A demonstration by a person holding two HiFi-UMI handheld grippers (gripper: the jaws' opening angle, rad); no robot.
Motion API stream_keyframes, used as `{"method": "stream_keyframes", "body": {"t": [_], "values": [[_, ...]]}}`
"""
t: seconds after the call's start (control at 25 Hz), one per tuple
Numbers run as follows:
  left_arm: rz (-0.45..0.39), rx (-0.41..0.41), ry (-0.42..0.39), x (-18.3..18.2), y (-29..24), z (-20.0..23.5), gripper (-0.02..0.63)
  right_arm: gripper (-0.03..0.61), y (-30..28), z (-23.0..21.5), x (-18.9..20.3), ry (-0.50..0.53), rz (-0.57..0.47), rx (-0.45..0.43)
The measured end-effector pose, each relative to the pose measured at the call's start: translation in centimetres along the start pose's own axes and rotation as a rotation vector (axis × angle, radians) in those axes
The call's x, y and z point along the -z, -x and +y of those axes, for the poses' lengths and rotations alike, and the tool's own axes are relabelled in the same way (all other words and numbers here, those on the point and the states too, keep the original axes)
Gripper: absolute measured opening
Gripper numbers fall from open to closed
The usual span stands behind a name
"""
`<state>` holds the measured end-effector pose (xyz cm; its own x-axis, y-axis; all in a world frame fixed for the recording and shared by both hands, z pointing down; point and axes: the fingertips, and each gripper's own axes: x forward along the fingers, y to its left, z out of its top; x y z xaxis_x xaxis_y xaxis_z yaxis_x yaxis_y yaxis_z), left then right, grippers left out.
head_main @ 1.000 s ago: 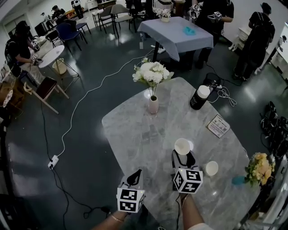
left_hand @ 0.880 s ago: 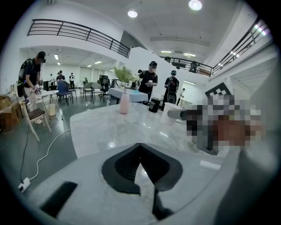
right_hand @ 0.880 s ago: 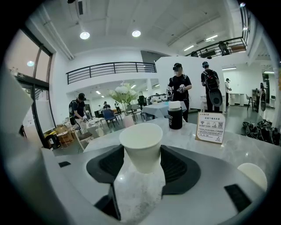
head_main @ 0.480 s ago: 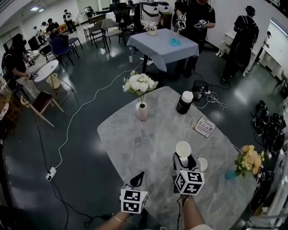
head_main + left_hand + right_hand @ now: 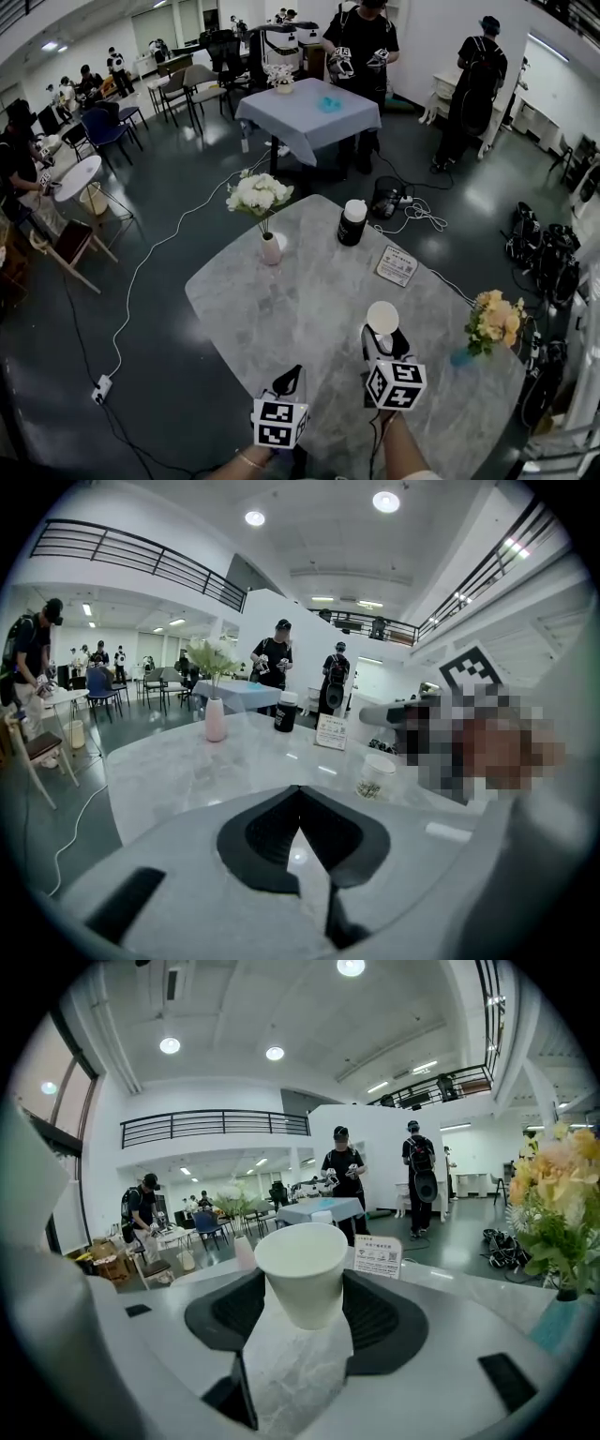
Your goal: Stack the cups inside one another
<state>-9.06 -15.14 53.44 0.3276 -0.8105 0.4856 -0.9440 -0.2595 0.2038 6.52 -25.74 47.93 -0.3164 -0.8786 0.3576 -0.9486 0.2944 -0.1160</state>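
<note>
A white paper cup (image 5: 382,318) is held upright above the marble table (image 5: 281,300) by my right gripper (image 5: 382,334), which is shut on its lower part. In the right gripper view that cup (image 5: 302,1273) fills the space between the dark pads (image 5: 384,1321). A second white cup (image 5: 378,776) stands on the table in the left gripper view; in the head view it is hidden behind the right gripper. My left gripper (image 5: 288,381) hovers near the table's front edge, shut with nothing in it (image 5: 300,832).
On the table stand a pale vase of white flowers (image 5: 270,247), a black bottle with a white cap (image 5: 352,223), a small card sign (image 5: 397,265) and yellow flowers in a blue vase (image 5: 491,322) at the right edge. People, chairs, a cloth-covered table (image 5: 309,111) and floor cables lie beyond.
My right gripper has carried its cup rightwards across the table, towards the standing cup, which has gone out of the head view. The left gripper has stayed shut near the front edge.
</note>
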Motion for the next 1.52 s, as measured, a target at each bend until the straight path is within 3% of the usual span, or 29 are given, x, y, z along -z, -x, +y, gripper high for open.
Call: {"method": "stream_keyframes", "body": {"t": [0.72,1.04,1.52], "values": [[0.051,0.142,-0.073,0.3,-3.7,-7.2,-0.005,0.239,4.2,-7.6,1.7,-0.061,0.011,0.126],[0.087,0.177,-0.088,1.0,-5.7,-9.2,-0.005,0.239,3.5,-8.4,3.4,-0.088,0.037,0.115],[0.133,0.162,-0.081,2.8,-7.3,-8.9,-0.005,0.239,1.6,-8.1,5.4,-0.104,0.068,0.079]]}}
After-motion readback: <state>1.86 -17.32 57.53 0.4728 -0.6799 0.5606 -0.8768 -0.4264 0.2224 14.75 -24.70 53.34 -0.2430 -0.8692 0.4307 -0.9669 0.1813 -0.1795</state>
